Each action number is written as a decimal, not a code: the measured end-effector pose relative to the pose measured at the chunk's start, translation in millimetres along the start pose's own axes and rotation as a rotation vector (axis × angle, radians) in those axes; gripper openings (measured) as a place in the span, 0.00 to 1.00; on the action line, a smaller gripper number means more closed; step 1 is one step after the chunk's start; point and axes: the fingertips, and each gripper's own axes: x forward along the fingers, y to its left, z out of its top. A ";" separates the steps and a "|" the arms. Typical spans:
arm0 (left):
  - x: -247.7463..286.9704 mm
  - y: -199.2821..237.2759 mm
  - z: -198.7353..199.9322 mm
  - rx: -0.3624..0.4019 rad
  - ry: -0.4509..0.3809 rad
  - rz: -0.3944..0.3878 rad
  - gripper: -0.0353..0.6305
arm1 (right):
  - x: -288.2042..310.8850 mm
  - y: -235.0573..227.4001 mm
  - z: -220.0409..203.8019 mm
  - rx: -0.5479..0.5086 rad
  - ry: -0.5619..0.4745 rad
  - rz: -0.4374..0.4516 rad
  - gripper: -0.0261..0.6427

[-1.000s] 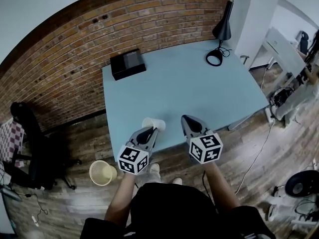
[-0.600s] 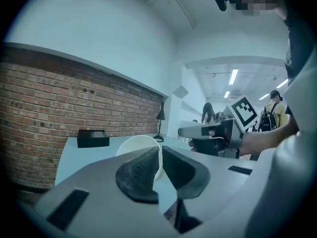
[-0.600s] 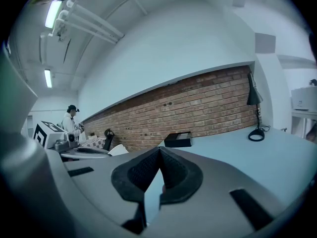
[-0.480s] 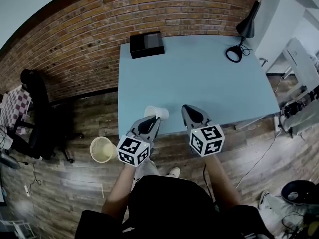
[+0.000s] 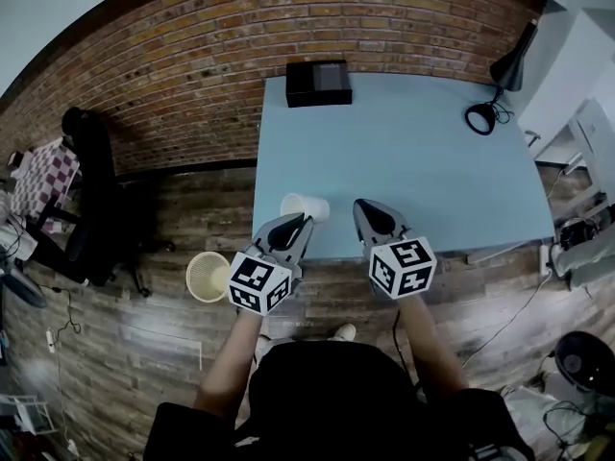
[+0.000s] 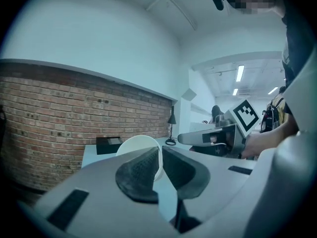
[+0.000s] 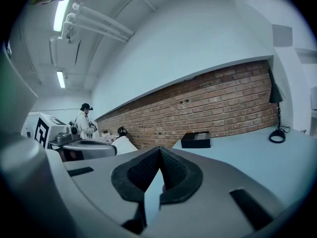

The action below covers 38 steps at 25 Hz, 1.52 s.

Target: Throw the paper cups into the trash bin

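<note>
A white paper cup (image 5: 304,206) lies on its side in the air over the near left corner of the light blue table (image 5: 413,171), its mouth facing left. My left gripper (image 5: 301,221) is shut on the cup's rim. In the left gripper view the cup's wall (image 6: 140,144) sits pinched between the dark pads (image 6: 143,170). My right gripper (image 5: 366,208) hovers beside it on the right, shut and empty; its jaws meet with nothing between them (image 7: 159,151). The pale woven trash bin (image 5: 207,277) stands on the wooden floor left of the table, below and left of the cup.
A black box (image 5: 318,82) lies at the table's far left corner and a black desk lamp (image 5: 500,83) at its far right. A brick wall runs behind. A black office chair (image 5: 86,195) stands to the left. A person (image 7: 84,123) stands far off.
Both grippers have swung left along the table's near edge, the cup carried with the left one. The cup now sits closer to the trash bin.
</note>
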 end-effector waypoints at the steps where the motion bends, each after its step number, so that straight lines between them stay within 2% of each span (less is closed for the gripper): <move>1: -4.9 5.6 3.9 -0.002 -0.009 0.009 0.10 | 4.3 6.0 0.3 -0.002 0.003 0.008 0.03; 12: -76.3 59.0 16.9 -0.028 -0.060 0.076 0.10 | 38.6 80.9 -8.1 -0.032 0.047 0.070 0.03; 25: -171.2 122.5 2.5 -0.062 -0.080 0.147 0.10 | 83.9 185.0 -7.8 -0.070 0.049 0.135 0.03; 30: -206.7 153.0 -6.3 -0.051 -0.067 0.178 0.10 | 104.5 226.1 -11.9 -0.081 0.068 0.157 0.03; 34: -237.0 180.3 -14.2 -0.096 -0.088 0.199 0.10 | 121.5 256.2 -17.0 -0.089 0.078 0.173 0.03; 38: -266.1 198.7 -21.4 -0.102 -0.087 0.215 0.10 | 136.5 286.4 -22.7 -0.088 0.089 0.197 0.03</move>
